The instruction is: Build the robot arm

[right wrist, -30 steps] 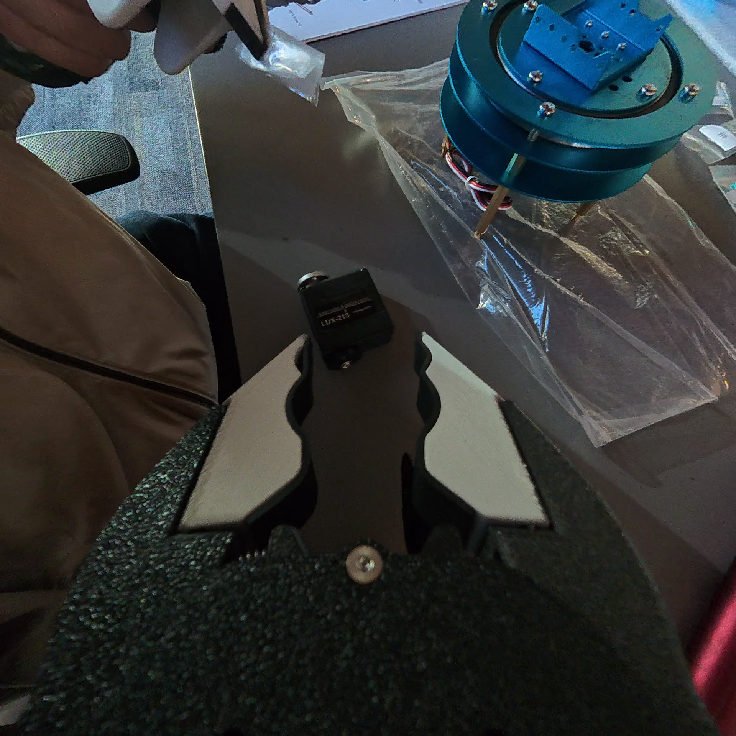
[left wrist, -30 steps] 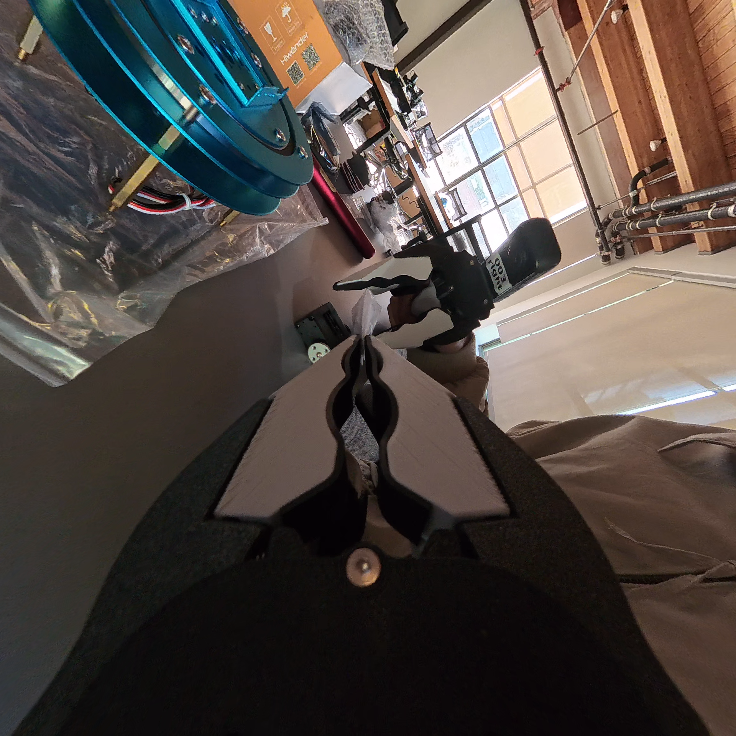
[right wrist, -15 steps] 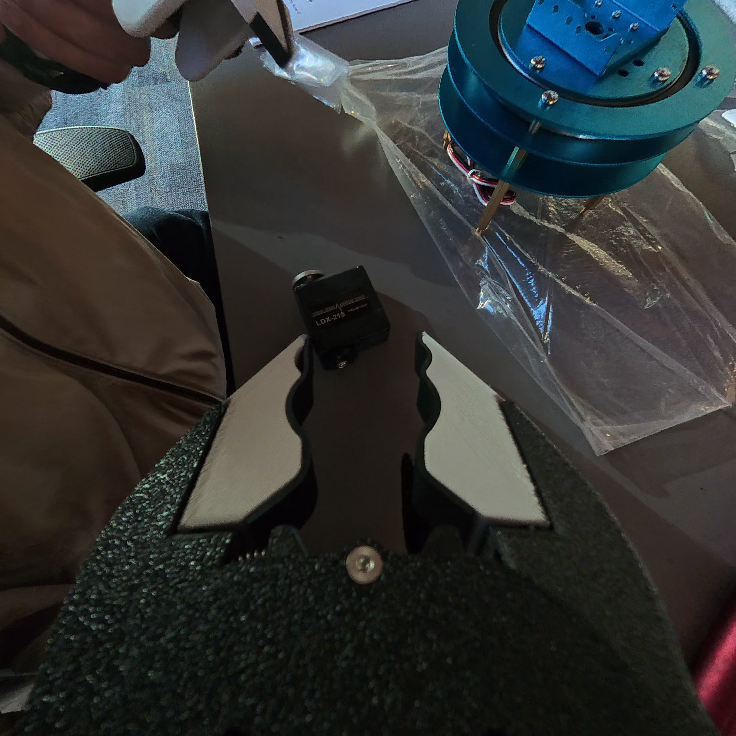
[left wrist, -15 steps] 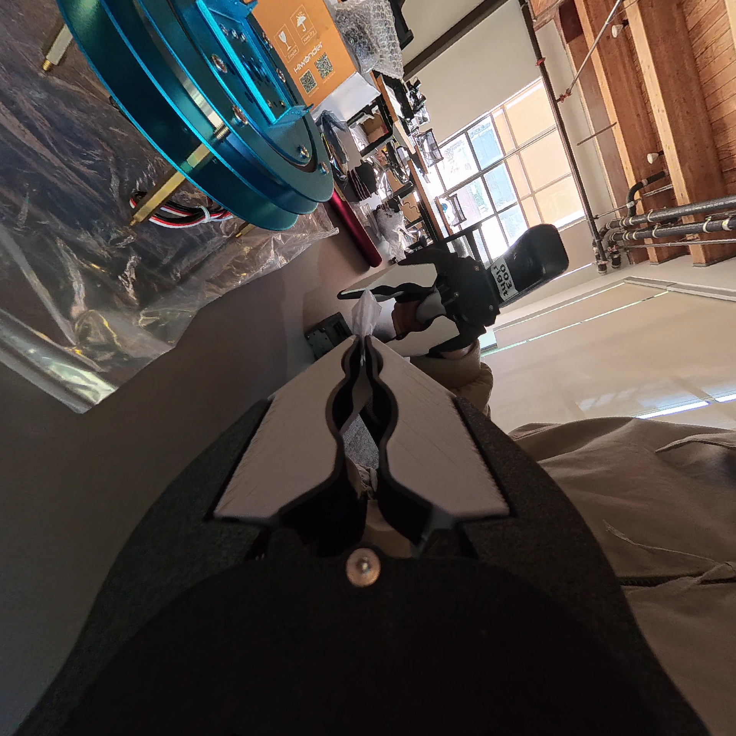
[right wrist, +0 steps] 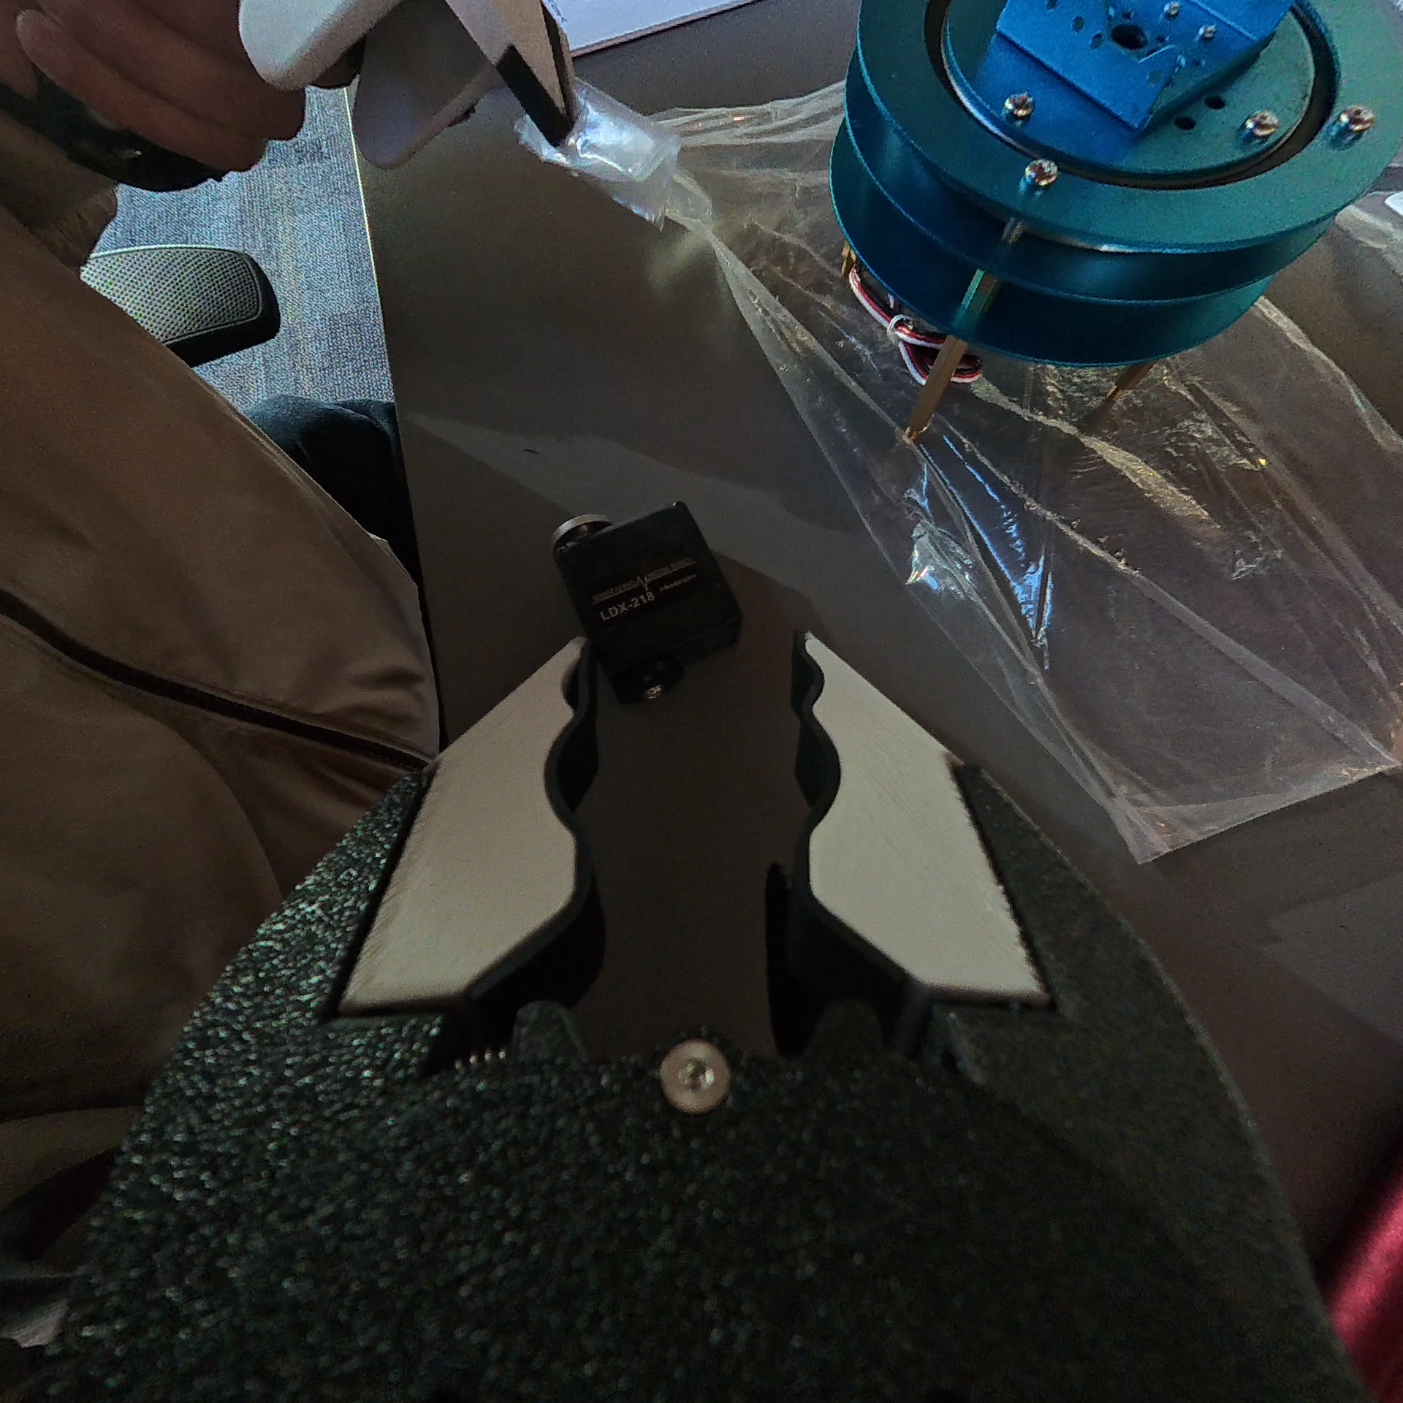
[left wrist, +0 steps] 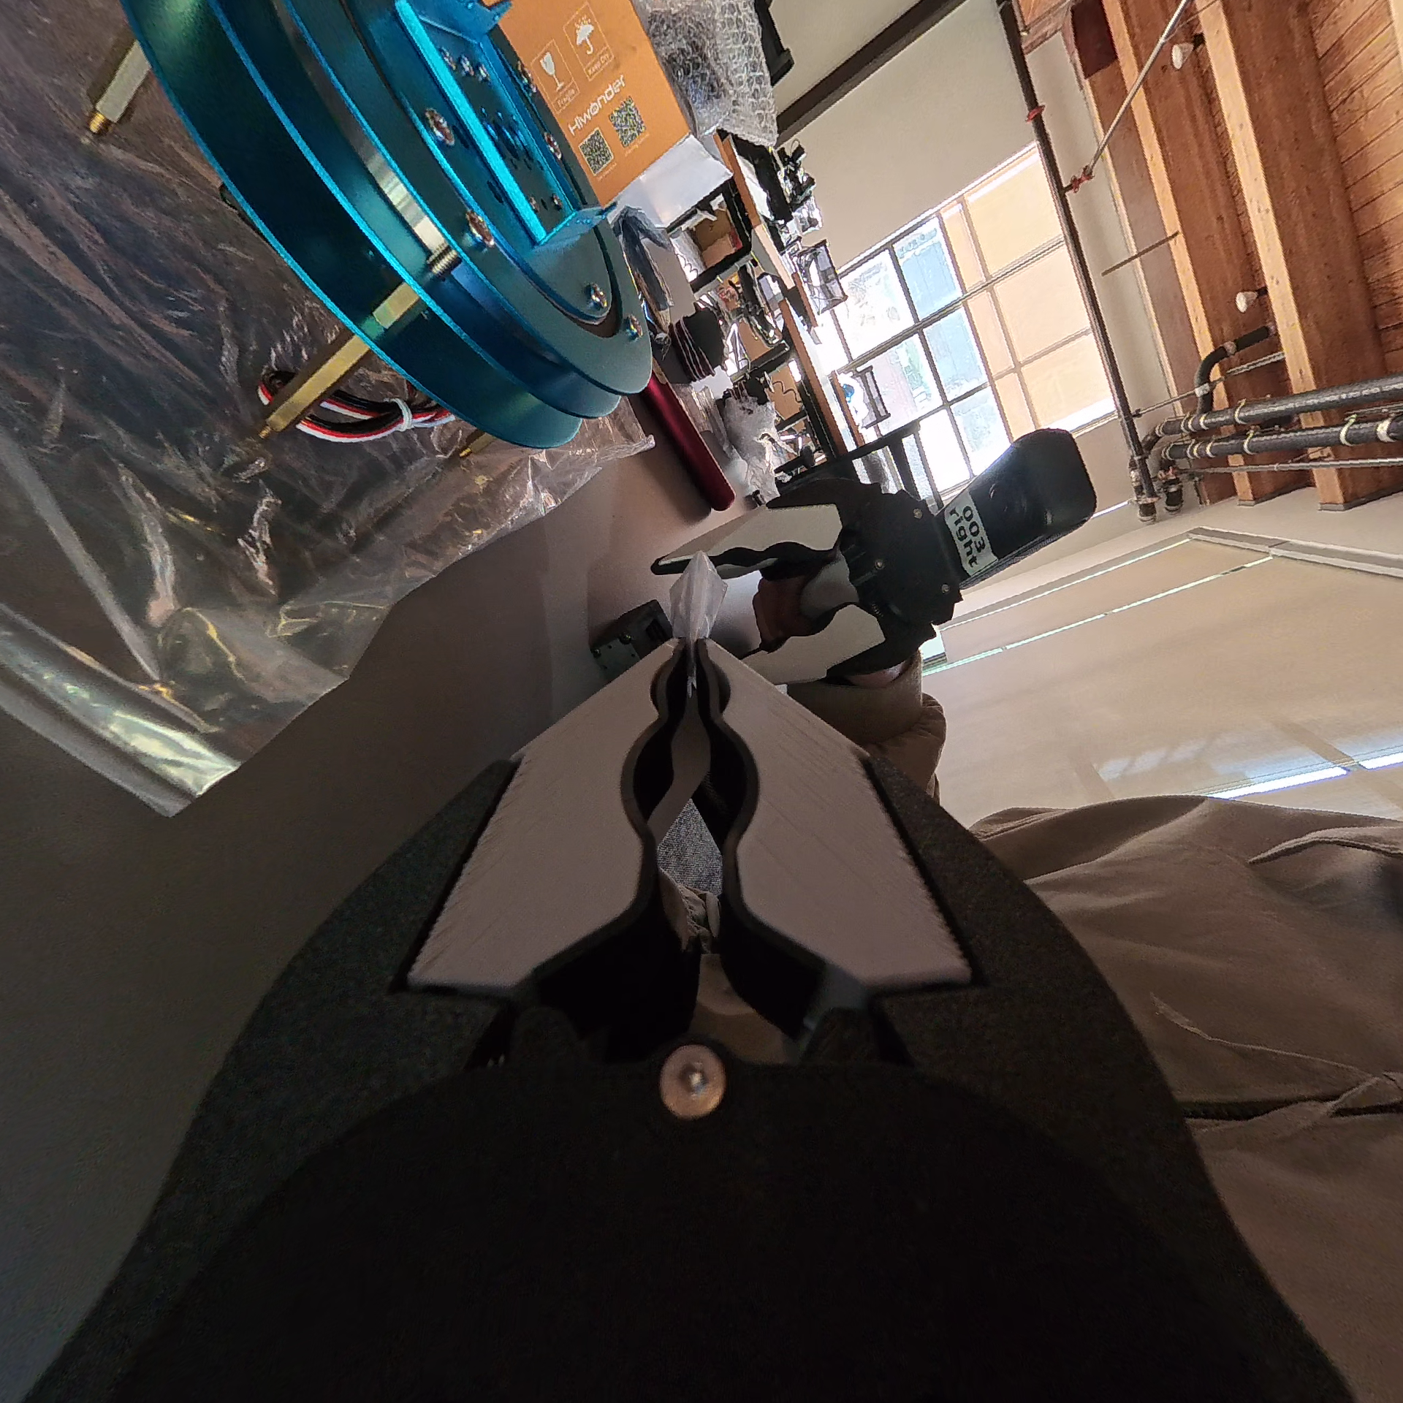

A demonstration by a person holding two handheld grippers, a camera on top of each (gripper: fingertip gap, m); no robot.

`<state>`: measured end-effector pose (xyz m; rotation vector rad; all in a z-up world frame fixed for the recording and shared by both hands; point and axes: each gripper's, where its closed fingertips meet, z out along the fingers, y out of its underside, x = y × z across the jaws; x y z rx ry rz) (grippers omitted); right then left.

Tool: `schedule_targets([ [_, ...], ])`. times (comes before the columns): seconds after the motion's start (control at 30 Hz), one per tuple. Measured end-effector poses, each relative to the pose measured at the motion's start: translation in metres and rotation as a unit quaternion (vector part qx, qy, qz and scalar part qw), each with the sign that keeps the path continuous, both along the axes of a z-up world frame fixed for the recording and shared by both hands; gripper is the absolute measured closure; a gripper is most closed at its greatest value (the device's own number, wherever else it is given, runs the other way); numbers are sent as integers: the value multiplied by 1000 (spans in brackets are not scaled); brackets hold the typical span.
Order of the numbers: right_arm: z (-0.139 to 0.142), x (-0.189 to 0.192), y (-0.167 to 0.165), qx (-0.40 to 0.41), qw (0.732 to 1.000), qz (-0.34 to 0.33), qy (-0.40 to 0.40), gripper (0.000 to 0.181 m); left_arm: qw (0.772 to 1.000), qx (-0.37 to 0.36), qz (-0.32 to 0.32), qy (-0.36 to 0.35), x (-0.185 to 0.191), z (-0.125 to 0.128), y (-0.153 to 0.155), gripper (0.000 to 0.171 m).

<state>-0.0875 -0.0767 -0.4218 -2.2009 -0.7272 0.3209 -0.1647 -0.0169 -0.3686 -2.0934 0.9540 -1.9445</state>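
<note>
My left gripper (left wrist: pixel 692 654) is shut on a small clear plastic bag (left wrist: pixel 697 600) and holds it above the dark table (left wrist: pixel 425 729). The bag also shows in the right wrist view (right wrist: pixel 607 152), pinched by the left gripper (right wrist: pixel 543 125) at the top left. My right gripper (right wrist: pixel 692 653) is open, low over the table, with a small black servo block (right wrist: pixel 649 596) lying just past its fingertips, nearer the left finger (right wrist: pixel 531 729). The right gripper also shows in the left wrist view (left wrist: pixel 759 547), with the servo (left wrist: pixel 634 634) beneath it.
A teal round turntable base (right wrist: pixel 1101 228) on brass standoffs stands on a large clear plastic sheet (right wrist: pixel 1101 569) at the right. An orange box (left wrist: pixel 600 83) stands behind it. A dark red cylinder (left wrist: pixel 687 448) lies farther along. A person's tan jacket (right wrist: pixel 152 645) and a chair (right wrist: pixel 190 304) are at the left edge. The grippers' ends are close to 12 cm from one another.
My left gripper has carried the small bag towards the teal base and the plastic sheet. My right gripper has stayed open by the servo, which sits slightly closer to the left finger.
</note>
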Motion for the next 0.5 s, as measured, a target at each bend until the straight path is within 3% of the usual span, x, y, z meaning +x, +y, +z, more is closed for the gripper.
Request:
schedule_targets([
  [0.5,-11,-6,-6,-39,998,30,25,120,1000,-1,-8,-2,1,0,-3,171],
])
